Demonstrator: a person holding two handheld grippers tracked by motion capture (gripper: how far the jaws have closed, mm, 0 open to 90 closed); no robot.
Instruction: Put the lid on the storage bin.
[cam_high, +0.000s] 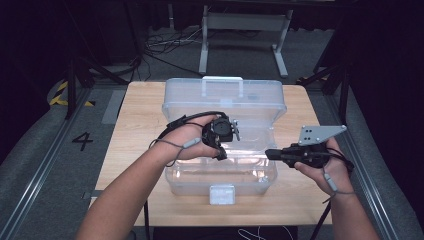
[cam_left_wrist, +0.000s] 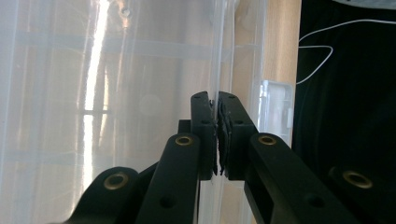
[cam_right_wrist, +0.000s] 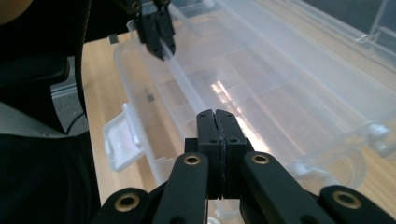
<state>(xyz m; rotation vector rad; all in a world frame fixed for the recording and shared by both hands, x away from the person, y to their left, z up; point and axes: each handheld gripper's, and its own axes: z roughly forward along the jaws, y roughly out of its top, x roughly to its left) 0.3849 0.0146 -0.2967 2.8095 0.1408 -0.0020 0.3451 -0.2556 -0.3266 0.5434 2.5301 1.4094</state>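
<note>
The clear, light, stiff plastic box is clamped at its thin inner wall by the left hand-held gripper; the right hand-held gripper is closed, empty.

The left claw is clamped on a thin clear wall of the plastic box, its black jaws nearly together. Just right, a clear latch lies against the wooden table.

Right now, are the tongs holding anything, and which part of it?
The left tongs pinch a thin clear wall inside the open plastic box, by its top edge. The right tongs are shut with nothing between them.
</note>
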